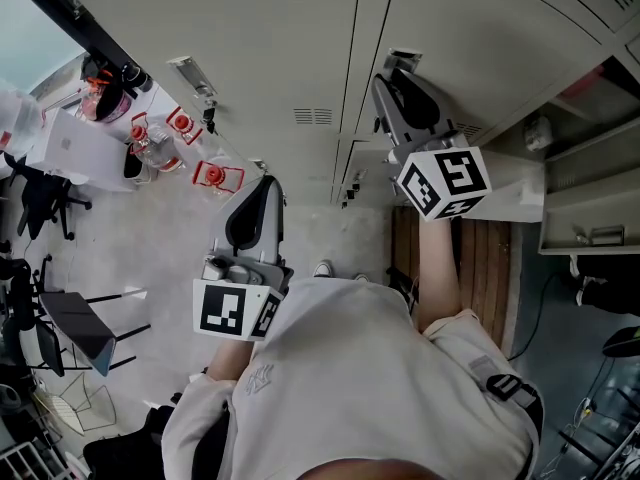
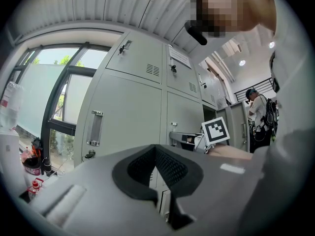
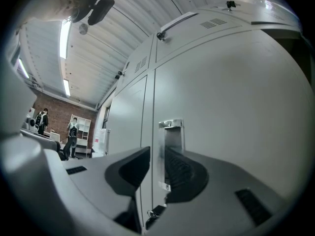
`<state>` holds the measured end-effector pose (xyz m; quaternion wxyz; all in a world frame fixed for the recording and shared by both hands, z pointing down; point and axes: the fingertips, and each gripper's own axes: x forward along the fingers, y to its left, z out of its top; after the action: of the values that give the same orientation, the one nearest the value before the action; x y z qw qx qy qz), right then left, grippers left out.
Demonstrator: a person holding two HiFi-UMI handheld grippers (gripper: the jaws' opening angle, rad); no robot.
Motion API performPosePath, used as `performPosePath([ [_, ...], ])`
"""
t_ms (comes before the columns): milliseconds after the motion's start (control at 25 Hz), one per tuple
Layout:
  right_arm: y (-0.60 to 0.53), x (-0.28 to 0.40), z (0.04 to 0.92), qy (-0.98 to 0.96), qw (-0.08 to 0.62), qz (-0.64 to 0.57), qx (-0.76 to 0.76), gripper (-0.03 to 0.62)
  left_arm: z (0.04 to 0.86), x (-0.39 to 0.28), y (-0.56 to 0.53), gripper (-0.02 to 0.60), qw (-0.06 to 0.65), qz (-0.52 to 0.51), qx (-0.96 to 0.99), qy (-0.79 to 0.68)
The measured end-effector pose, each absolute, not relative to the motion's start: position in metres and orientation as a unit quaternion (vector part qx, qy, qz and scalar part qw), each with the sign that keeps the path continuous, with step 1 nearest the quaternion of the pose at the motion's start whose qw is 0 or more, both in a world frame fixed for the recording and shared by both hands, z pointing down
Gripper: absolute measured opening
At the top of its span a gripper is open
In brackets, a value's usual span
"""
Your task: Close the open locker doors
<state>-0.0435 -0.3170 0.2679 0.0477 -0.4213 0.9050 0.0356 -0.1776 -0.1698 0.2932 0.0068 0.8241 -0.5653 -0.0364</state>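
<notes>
Head view: the person's torso (image 1: 380, 368) fills the bottom edge. The left hand-held gripper (image 1: 260, 190) sits centre-left, short of the closed lockers (image 1: 250, 38). The right hand-held gripper (image 1: 392, 80), upper centre, reaches the chrome handle (image 1: 403, 58) of the open locker door (image 1: 500, 28), which stands ajar at upper right.

Left gripper view: jaws together, nothing between them.

Right gripper view: jaws apart, with the handle showing in the gap. Contact cannot be confirmed.

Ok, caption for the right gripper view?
Right gripper, jaws apart, facing a grey locker door, metal handle framed between them.
</notes>
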Motion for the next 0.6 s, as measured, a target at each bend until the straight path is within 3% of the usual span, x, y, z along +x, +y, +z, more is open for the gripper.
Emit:
performPosePath([
  [600,-0.3169,-0.0343,0.2714,0.9,0.042,0.04,-0.432,0.084,0.2925,-0.1726,-0.1701,0.002,0.005,-0.038,0.827,-0.561],
])
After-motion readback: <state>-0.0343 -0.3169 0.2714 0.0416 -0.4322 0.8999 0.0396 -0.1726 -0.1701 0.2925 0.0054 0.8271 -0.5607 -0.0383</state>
